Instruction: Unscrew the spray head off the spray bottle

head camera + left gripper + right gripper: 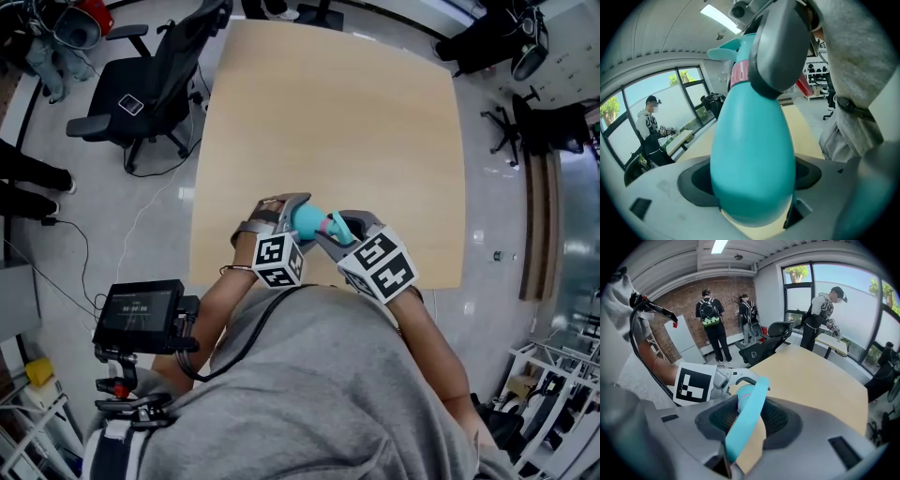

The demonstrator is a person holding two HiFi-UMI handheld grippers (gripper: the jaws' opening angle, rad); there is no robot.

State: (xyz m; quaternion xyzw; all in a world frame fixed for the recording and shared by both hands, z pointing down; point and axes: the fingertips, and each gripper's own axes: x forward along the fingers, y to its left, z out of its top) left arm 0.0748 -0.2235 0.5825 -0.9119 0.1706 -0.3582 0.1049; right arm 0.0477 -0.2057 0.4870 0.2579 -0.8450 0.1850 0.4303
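While the left gripper (286, 208) clamped the spray bottle (752, 154) to brace it, the right gripper (345, 225) stood spread around the spray head (745, 420), seemingly placed for twisting.

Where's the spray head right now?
In the head view, the teal plastic spray head sits low centre, over the wooden table's near edge, between the jaws of the right tongs and on the teal bottle gripped by the left tongs.

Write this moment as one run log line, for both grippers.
left gripper: clamps spray bottle | right gripper: fingers apart around trigger | spray head: not yet off
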